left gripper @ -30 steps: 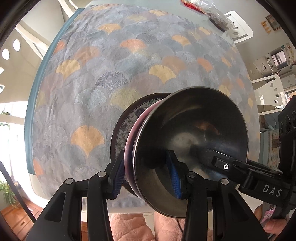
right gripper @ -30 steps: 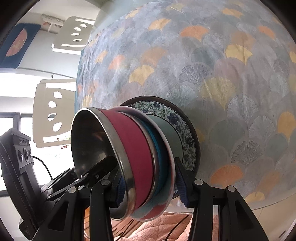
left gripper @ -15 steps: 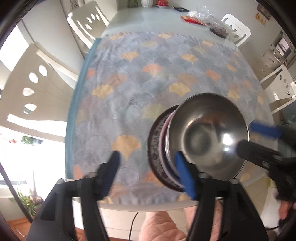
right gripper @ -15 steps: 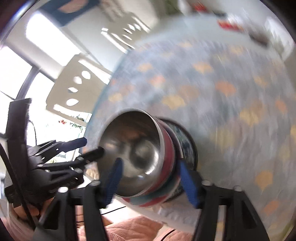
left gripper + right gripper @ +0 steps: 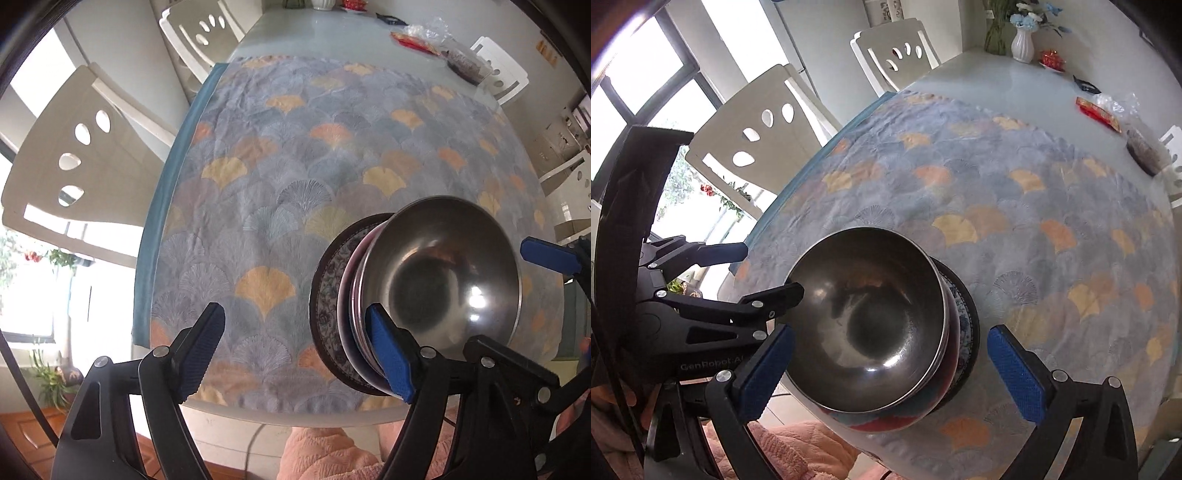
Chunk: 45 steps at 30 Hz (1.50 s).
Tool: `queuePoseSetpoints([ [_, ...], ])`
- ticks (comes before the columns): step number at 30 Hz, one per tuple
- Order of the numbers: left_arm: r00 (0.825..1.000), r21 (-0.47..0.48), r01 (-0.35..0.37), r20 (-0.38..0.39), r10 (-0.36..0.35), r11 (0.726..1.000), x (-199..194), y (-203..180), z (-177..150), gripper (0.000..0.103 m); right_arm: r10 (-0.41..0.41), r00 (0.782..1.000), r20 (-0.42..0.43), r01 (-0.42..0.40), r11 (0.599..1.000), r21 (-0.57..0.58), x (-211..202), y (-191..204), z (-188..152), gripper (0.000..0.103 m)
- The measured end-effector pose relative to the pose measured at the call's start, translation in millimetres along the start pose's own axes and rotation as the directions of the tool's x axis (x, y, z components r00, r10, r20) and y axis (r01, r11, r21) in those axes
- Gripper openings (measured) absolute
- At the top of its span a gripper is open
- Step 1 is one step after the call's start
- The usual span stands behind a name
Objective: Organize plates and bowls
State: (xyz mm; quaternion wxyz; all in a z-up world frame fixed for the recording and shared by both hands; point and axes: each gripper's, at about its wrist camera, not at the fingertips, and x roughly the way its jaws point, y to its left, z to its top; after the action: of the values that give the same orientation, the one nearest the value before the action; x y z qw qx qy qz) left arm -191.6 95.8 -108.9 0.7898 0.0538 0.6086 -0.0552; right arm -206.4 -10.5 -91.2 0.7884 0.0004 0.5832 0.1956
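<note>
A stack stands near the table's front edge: a steel bowl (image 5: 447, 269) on top, a red and blue bowl (image 5: 886, 421) under it, and a dark-rimmed patterned plate (image 5: 327, 317) at the bottom. The steel bowl also shows in the right wrist view (image 5: 868, 317). My left gripper (image 5: 295, 349) is open and empty, pulled back to the left of the stack. My right gripper (image 5: 890, 369) is open and empty, its fingers wide either side of the stack and above it.
The table carries a fan-patterned cloth (image 5: 332, 155). White chairs (image 5: 74, 155) stand along the left side. At the far end are a white vase (image 5: 1023, 46), red packets (image 5: 1097, 110) and a dark bowl (image 5: 1145, 151). A pink quilted lap (image 5: 328, 454) is below the table edge.
Both grippers let go of the stack, opened wide and pulled up and back. The stack now rests on the cloth.
</note>
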Motion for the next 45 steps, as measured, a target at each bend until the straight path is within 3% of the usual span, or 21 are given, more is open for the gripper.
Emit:
queuePoseSetpoints([
  [45,0.999,0.008,-0.015,-0.045,0.015,1.0,13,-7,4,0.077,-0.006,0.999,-0.035,0.006,1.0,0.005,10,-5,-2,0.103],
])
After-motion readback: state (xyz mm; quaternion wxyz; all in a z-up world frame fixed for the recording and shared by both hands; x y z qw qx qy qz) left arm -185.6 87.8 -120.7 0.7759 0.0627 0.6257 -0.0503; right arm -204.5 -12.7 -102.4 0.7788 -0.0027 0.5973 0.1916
